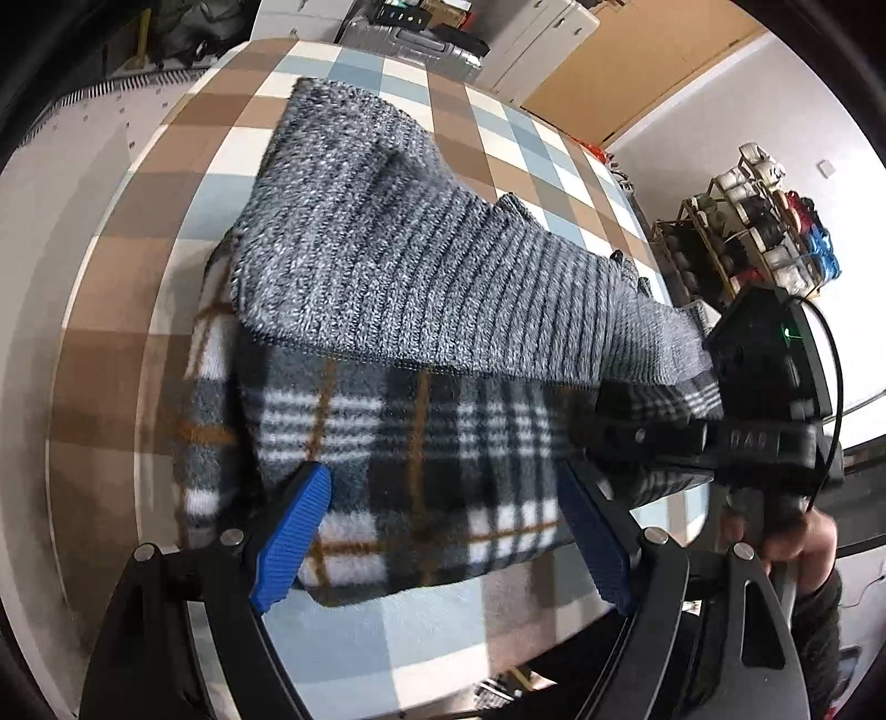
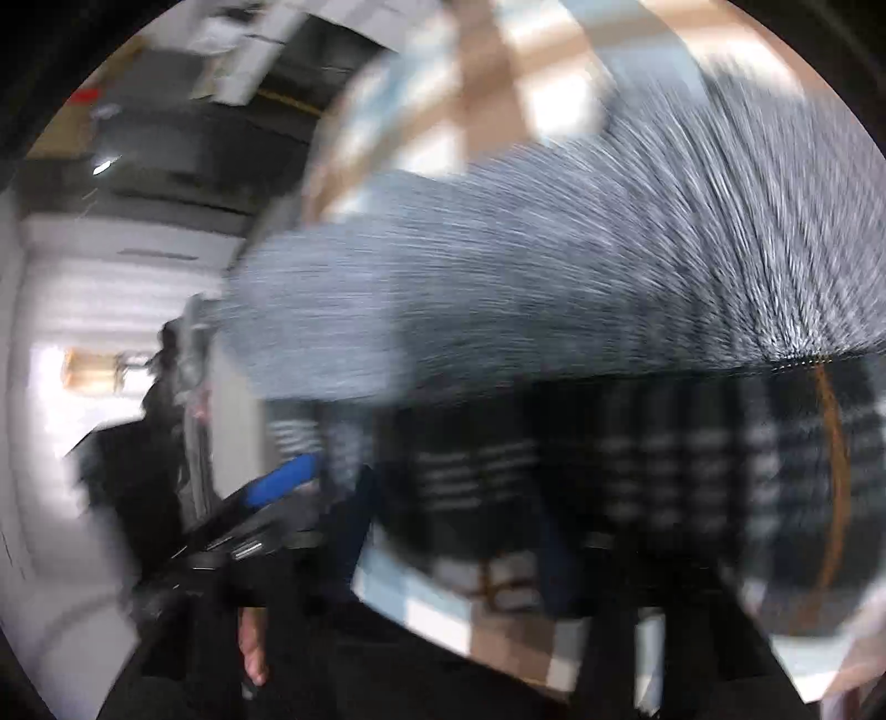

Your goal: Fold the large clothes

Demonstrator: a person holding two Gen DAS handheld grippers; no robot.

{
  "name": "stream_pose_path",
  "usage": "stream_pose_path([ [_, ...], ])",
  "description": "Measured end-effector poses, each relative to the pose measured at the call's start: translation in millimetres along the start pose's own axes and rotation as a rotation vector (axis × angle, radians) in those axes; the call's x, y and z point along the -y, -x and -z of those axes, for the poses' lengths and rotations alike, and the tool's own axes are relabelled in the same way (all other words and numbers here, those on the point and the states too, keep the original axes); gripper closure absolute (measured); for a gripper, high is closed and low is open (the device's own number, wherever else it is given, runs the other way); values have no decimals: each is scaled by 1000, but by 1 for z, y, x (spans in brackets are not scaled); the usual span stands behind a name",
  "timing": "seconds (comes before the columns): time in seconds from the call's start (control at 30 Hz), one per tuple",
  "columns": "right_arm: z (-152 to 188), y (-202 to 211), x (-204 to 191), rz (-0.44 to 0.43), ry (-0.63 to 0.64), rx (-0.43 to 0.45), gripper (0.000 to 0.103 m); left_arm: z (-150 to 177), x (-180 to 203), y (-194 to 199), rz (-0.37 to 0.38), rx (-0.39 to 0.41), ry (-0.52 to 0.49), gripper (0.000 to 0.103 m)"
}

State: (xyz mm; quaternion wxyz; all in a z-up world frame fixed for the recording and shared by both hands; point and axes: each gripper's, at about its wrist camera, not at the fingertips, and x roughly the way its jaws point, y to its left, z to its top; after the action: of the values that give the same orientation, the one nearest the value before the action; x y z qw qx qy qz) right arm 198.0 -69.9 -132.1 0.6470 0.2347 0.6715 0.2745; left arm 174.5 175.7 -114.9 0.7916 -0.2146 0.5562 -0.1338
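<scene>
A large garment lies on the checked table (image 1: 138, 310): a grey knit part (image 1: 387, 260) lies over a dark plaid fleece part (image 1: 432, 471). My left gripper (image 1: 443, 531) is open, its blue pads (image 1: 293, 531) hovering over the plaid part's near edge. My right gripper (image 1: 653, 437) reaches in from the right at the garment's right edge where knit and plaid meet; its jaws are hidden in the cloth. The right wrist view is heavily blurred; it shows the grey knit (image 2: 554, 266) above the plaid (image 2: 609, 471) and the left gripper's blue pad (image 2: 282, 482).
The table edge runs close below the garment. A shelf of cups and spools (image 1: 764, 221) stands at the right. Suitcases and boxes (image 1: 421, 44) stand beyond the table's far end.
</scene>
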Motion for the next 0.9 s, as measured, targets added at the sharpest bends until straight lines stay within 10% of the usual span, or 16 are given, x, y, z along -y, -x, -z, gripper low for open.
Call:
stream_pose_path([
  [0.43, 12, 37, -15, 72, 156, 58, 76, 9, -6, 6, -60, 87, -154, 22],
  [0.77, 51, 127, 28, 472, 258, 122, 74, 7, 0, 1, -101, 98, -177, 22],
  [0.9, 38, 117, 55, 469, 199, 95, 77, 7, 0, 2, -102, 98, -183, 22],
])
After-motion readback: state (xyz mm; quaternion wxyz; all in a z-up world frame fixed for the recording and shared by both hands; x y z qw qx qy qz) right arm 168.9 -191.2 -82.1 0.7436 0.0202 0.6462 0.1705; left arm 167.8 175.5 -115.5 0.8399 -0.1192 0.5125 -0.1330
